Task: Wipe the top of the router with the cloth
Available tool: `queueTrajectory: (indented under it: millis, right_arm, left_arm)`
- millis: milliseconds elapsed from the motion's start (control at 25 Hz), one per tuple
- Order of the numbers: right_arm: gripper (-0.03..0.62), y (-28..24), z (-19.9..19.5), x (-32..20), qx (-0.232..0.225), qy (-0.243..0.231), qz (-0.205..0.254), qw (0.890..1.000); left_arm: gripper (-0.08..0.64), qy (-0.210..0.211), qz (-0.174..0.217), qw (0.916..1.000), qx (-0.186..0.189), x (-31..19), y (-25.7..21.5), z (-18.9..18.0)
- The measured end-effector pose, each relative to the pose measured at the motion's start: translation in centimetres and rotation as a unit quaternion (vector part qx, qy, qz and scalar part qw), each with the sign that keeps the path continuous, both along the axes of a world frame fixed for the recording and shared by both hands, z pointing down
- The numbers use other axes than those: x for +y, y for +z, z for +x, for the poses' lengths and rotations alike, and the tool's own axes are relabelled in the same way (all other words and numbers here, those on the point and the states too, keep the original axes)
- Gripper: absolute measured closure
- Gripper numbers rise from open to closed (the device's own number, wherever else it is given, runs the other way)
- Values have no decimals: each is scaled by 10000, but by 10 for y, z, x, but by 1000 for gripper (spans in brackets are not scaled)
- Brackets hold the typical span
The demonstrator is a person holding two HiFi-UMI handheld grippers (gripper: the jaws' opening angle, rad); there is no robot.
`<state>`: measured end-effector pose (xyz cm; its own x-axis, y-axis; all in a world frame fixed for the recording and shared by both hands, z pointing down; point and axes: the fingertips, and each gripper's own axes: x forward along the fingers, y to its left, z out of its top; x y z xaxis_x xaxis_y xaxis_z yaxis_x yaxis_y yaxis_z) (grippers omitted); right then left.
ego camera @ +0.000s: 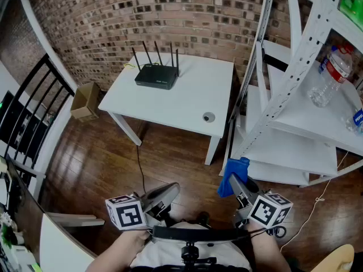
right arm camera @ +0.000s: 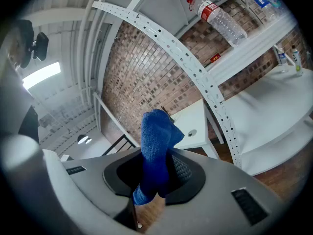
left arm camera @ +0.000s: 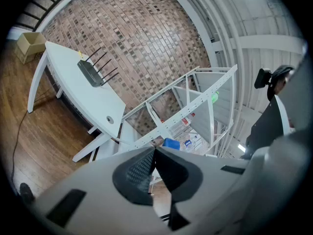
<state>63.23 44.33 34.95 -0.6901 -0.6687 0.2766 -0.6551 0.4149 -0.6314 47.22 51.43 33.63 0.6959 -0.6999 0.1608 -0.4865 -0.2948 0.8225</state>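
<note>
While router tops table, brick wall behind, right gripper pinches cloth, left gripper closed.

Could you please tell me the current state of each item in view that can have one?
left gripper: shut, nothing between its fingers.
right gripper: shut on the cloth.
cloth: clamped, one end sticking out past the fingers.
router: flat on the white table, four antennas raised, untouched.
cardboard box: open-topped, beside the table.
water bottle: capped, lying on its side on a shelf.
</note>
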Motion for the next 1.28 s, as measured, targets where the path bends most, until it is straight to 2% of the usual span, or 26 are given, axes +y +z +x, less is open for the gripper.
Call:
queueTrajectory:
  millis: [1280]
  right_arm:
    - [466, 18, 7, 8, 79, 10, -313, 9995]
  left_arm:
    - [558, -167, -87, 9998, 99, 11, 8, 1]
